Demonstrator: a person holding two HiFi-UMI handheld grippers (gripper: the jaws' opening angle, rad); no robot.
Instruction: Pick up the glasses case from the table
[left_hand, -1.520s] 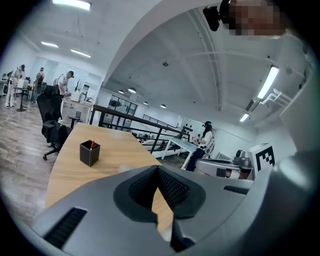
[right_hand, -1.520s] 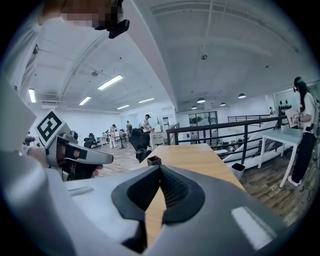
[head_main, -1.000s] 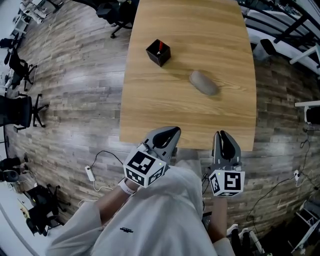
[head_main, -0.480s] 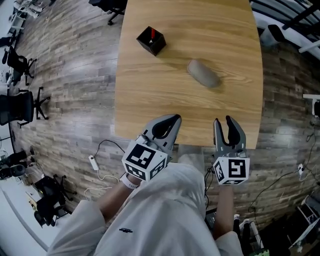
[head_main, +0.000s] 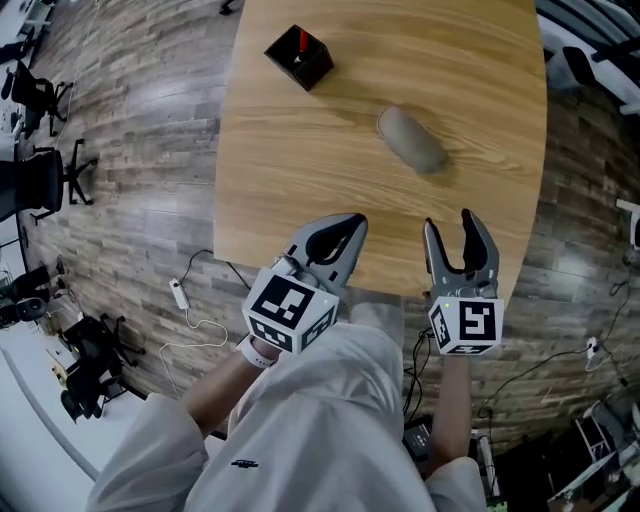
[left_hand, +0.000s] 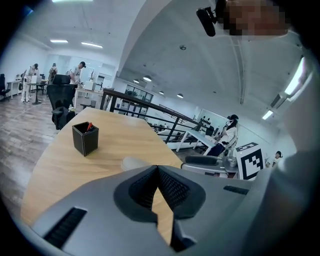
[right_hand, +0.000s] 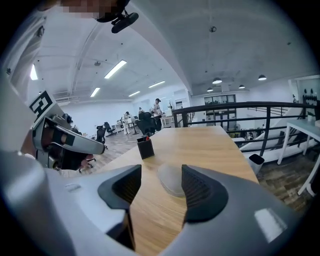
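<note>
A grey oval glasses case (head_main: 411, 139) lies on the wooden table (head_main: 300, 180), right of its middle. My right gripper (head_main: 451, 224) hovers over the table's near edge, well short of the case, and its jaws are opening with nothing between them. In the right gripper view the case (right_hand: 171, 179) shows on the tabletop beyond the gap between the pads. My left gripper (head_main: 345, 232) sits beside it at the near edge, with its pads touching at the tips and nothing in them. The left gripper view shows the case (left_hand: 133, 162) just above its jaws.
A black square pen holder (head_main: 299, 56) stands at the table's far left. Office chairs (head_main: 45, 180) and a cable with a plug (head_main: 180, 293) are on the wood floor at left. A railing (right_hand: 240, 107) and desks lie beyond the table's right side.
Both grippers have come forward from in front of the table to over its near edge. The right jaws have parted from shut to open. The left jaws stayed shut.
</note>
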